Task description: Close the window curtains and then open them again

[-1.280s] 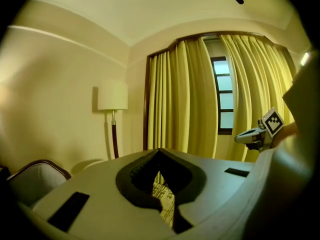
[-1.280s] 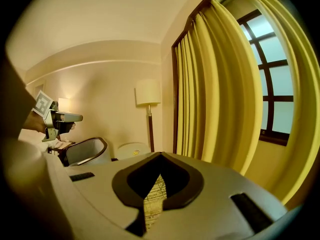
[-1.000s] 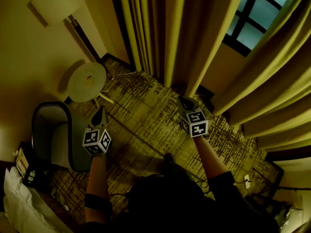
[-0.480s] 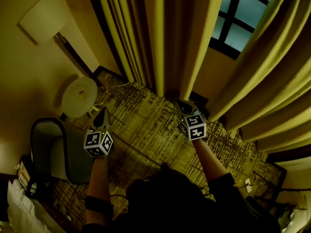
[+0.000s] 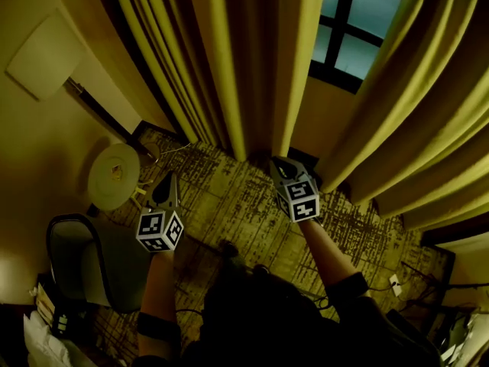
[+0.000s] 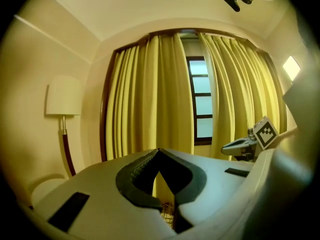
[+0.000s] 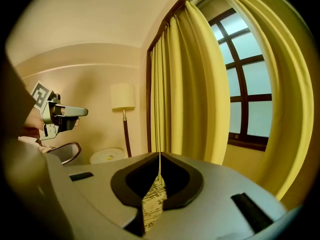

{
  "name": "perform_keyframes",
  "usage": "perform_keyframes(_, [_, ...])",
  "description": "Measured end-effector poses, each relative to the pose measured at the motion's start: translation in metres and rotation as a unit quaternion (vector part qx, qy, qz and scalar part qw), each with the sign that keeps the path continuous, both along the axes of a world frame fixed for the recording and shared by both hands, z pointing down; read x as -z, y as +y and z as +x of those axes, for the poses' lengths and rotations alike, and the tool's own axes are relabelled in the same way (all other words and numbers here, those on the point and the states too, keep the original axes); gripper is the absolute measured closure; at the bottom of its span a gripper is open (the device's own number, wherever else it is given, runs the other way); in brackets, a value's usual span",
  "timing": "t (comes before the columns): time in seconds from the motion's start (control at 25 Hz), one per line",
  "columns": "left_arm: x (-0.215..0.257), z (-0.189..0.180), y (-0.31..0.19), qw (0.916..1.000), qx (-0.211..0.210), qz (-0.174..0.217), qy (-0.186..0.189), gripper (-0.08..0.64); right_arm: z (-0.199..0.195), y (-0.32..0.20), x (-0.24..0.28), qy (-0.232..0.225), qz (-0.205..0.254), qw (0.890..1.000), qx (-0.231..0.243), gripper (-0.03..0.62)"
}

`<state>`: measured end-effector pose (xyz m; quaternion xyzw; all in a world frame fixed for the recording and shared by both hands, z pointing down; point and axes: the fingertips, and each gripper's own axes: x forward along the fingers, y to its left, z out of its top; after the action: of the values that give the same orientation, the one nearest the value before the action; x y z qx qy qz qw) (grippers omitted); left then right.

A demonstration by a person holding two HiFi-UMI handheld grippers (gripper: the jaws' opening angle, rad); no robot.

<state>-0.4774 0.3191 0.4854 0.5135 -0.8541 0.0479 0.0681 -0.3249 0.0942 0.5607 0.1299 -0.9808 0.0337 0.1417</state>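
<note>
Domestic-type room, likely hotel bedroom or sitting room. Floor-length yellow pleated curtains (image 5: 229,52) over dark-framed paned window (image 5: 353,21). Patterned brown-and-cream carpet (image 5: 237,197). Tall floor lamp with cream shade (image 5: 42,56). Small round pale side table (image 5: 113,177). Dark-rimmed upholstered armchair (image 5: 80,258). Plain cream walls (image 5: 46,144).

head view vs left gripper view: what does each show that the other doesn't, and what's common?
Only the head view: the chair, and the left gripper seen from outside with its marker cube.
Only the left gripper view: the ceiling, and a look straight along the left gripper's jaws, closed together with nothing between them.
Both: the yellow curtains with the window showing between them, the floor lamp and the right gripper.
</note>
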Motion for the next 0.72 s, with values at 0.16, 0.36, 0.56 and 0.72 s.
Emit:
perform_keyframes(0.16, [-0.001, -0.010, -0.047, 0.9992, -0.040, 0.005, 0.000, 0.560, -0.008, -0.030, 0.019, -0.007, 0.013, 0.999, -0.032, 0.564])
perform_keyframes(0.36, [0.000, -0.030, -0.108, 0.9962, -0.087, 0.008, 0.003, 0.560, -0.023, -0.080, 0.038, -0.013, 0.030, 0.996, -0.083, 0.550])
perform_keyframes(0.56, [0.003, -0.056, -0.163, 0.9909, -0.134, 0.012, 0.003, 0.560, -0.046, -0.136, 0.063, -0.030, 0.050, 0.988, -0.141, 0.470])
perform_keyframes(0.72, [0.011, -0.070, -0.201, 0.9860, -0.166, 0.017, -0.002, 0.560, -0.068, -0.178, 0.108, -0.058, 0.071, 0.979, -0.181, 0.369])
